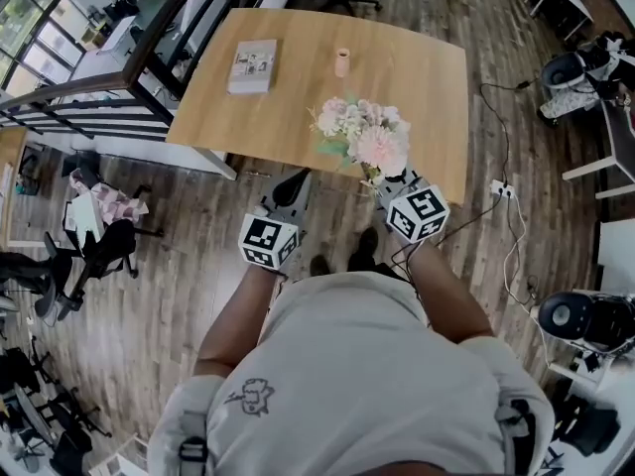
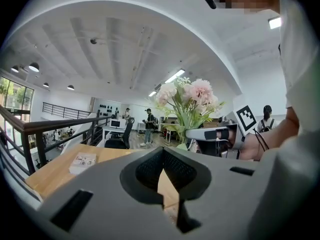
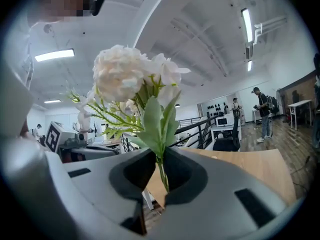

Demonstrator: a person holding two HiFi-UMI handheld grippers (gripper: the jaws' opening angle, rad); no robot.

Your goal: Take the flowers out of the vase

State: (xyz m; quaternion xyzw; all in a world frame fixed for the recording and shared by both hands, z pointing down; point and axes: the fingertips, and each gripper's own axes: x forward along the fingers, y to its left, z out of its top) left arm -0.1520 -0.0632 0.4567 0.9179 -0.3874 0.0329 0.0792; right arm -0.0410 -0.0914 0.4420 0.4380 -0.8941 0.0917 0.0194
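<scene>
grips the flowers [image 3: 135, 76] by their thin green stems in the right gripper [image 3: 162, 176], jaws nearly together and pinched on the stems. holds the bouquet upright, pale pink and white blooms above the jaws, over the near edge of the wooden table [image 1: 417, 67]. shows the left gripper [image 2: 162, 184] with jaws closed tip to tip, just beside the right one and short of the table edge. finds the small tan vase [image 1: 342, 62] upright far back on the table, well apart from the flowers, near a flat box [image 1: 253, 65].
</scene>
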